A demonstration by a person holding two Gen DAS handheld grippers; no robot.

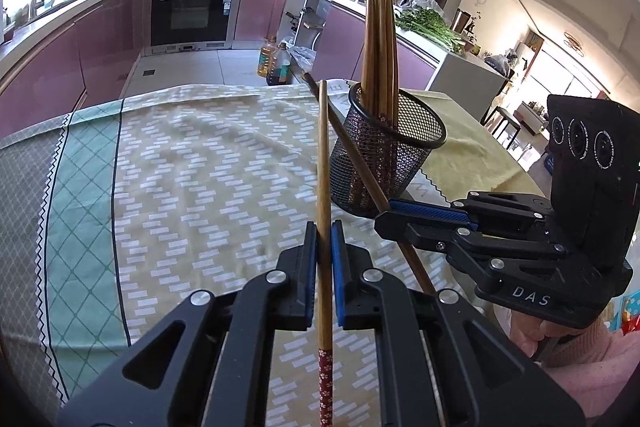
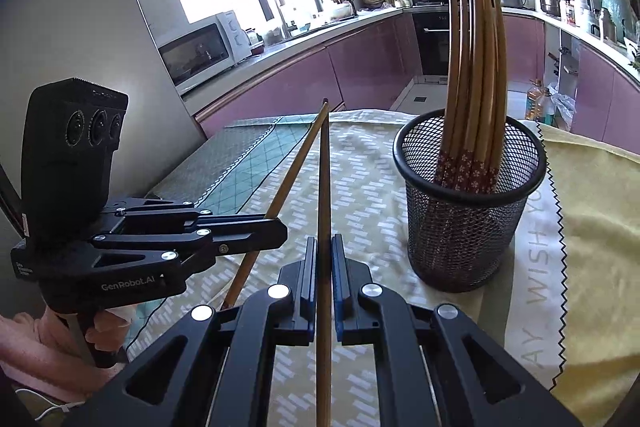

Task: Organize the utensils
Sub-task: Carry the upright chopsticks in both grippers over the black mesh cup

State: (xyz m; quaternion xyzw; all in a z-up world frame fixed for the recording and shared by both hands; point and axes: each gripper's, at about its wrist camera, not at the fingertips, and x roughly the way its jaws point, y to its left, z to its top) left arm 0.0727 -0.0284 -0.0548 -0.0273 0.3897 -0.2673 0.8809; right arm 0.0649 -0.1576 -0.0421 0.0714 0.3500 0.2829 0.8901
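My left gripper (image 1: 324, 227) is shut on a wooden chopstick (image 1: 323, 163) with a red flowered end, pointing forward above the table. My right gripper (image 2: 324, 243) is shut on a second chopstick (image 2: 324, 187), also held above the table. In the left wrist view the right gripper (image 1: 390, 213) sits to the right with its chopstick (image 1: 356, 155) slanting past the cup. In the right wrist view the left gripper (image 2: 280, 225) is at the left with its chopstick (image 2: 296, 163). A black mesh cup (image 1: 384, 155) (image 2: 468, 211) holds several upright chopsticks (image 1: 380, 43) (image 2: 476, 67).
The table is covered by a patterned yellow and green cloth (image 1: 192, 167) (image 2: 360, 179), with a plain yellow cloth (image 2: 592, 227) under the cup. Behind are purple kitchen cabinets (image 1: 100, 39), an oven (image 1: 192, 11), oil bottles on the floor (image 1: 276, 61) and a microwave (image 2: 200, 51).
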